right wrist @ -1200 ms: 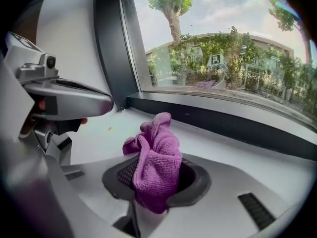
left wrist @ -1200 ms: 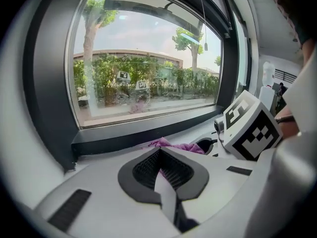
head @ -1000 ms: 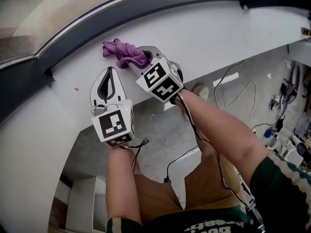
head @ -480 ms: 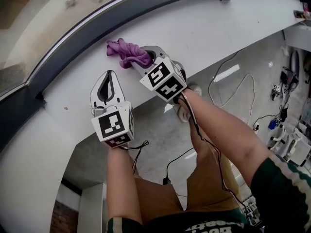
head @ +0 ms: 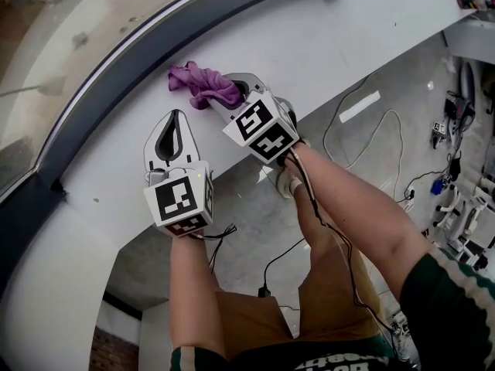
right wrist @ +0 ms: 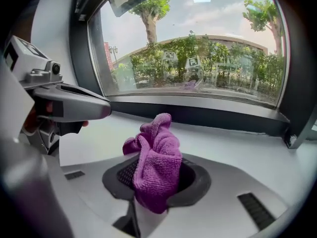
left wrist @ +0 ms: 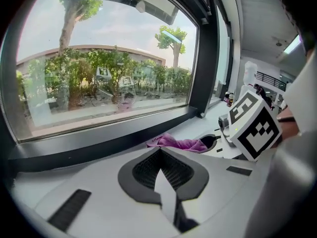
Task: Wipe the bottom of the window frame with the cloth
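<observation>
Currently clamping a crumpled purple microfibre cloth (right wrist: pixel 154 162) in the right gripper (right wrist: pixel 157 185), jaws closed on its lower folds. Leaving a loose wad sticking out ahead of the tips, ready to serve as the wiping pad. Keeping the left gripper (left wrist: pixel 162 175) pressed together on nothing, low over the white window sill (head: pixel 348 45) near its front edge, just beside the right one. Probably parked there out of the way, with one tool enough for wiping. Seemingly resting the cloth's free end on the sill, short of the dark grey bottom rail of the window frame (head: pixel 147 49) running along the sill's far edge under the glass. Not yet touching that rail, judging by the strip of bare white between them in the right gripper view. Next, most likely: pushing the wad forward against the rail, then sweeping along it.
</observation>
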A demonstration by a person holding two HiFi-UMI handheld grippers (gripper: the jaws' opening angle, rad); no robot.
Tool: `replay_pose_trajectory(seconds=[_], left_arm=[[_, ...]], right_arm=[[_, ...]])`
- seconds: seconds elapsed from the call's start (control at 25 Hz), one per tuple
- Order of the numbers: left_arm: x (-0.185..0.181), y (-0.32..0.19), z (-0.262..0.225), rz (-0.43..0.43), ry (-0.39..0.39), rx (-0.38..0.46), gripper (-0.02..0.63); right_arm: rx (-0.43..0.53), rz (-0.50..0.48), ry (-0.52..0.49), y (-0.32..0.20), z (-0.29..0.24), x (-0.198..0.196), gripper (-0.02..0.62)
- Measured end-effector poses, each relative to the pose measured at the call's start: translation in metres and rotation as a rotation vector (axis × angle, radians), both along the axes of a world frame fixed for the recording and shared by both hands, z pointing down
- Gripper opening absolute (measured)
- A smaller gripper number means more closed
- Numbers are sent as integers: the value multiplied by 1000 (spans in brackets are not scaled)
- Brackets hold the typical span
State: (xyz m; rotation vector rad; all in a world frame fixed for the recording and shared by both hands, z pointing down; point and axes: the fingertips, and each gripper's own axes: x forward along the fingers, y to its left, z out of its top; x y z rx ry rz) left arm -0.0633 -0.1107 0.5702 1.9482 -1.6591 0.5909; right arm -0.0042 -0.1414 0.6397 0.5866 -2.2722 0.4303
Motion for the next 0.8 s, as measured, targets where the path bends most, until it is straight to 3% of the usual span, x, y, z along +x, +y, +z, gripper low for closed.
replay_pose_trajectory(seconds=[0.2, 0.44, 0.68, 0.8], left_arm=[[29, -23, 0, 29, 0, 9, 5], [89, -62, 8, 103, -1, 11, 5], [97, -61, 1, 143, 56, 28, 5], [92, -58, 3, 177, 46, 52, 5]], right_arm=[[14, 19, -7, -18, 0, 25, 126], [20, 62, 21, -51, 17, 90, 126], [55, 92, 36, -51, 4, 92, 126], [75, 105, 48, -51, 1, 88, 126]])
